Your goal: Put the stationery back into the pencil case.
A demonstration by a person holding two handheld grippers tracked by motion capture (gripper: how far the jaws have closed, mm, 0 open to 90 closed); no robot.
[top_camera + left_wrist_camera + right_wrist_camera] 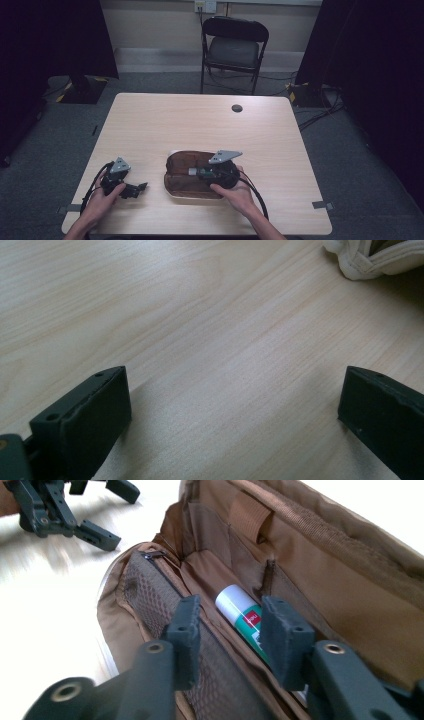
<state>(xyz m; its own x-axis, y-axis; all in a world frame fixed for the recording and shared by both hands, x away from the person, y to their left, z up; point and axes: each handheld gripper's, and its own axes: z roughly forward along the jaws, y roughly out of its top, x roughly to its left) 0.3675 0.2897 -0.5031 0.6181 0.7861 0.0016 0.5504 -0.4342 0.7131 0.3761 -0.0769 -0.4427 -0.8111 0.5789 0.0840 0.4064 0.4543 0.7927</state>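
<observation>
- My left gripper (134,189) rests on the table (200,120) at about eight o'clock from the pouch, its jaws spread wide with bare wood between them; I judge it is parked there to stay clear of the work.
- Along its jaws, the pale edge of the pouch (372,260) sits at one o'clock, well apart from the tips.
- The brown pouch (182,175) lies unzipped and flat near the table's front edge, so its inside faces up for loading.
- Inside, a mesh pocket (150,595) lines the near flap and a fabric loop (252,510) is sewn at twelve o'clock on the far flap.
- A white and green glue stick (240,612) lies in the fold between the flaps, pointing toward eleven o'clock.
- My right gripper (230,630) hovers over that fold, jaws part-way apart on either side of the stick, pads not pressing it; I take it as released.
</observation>
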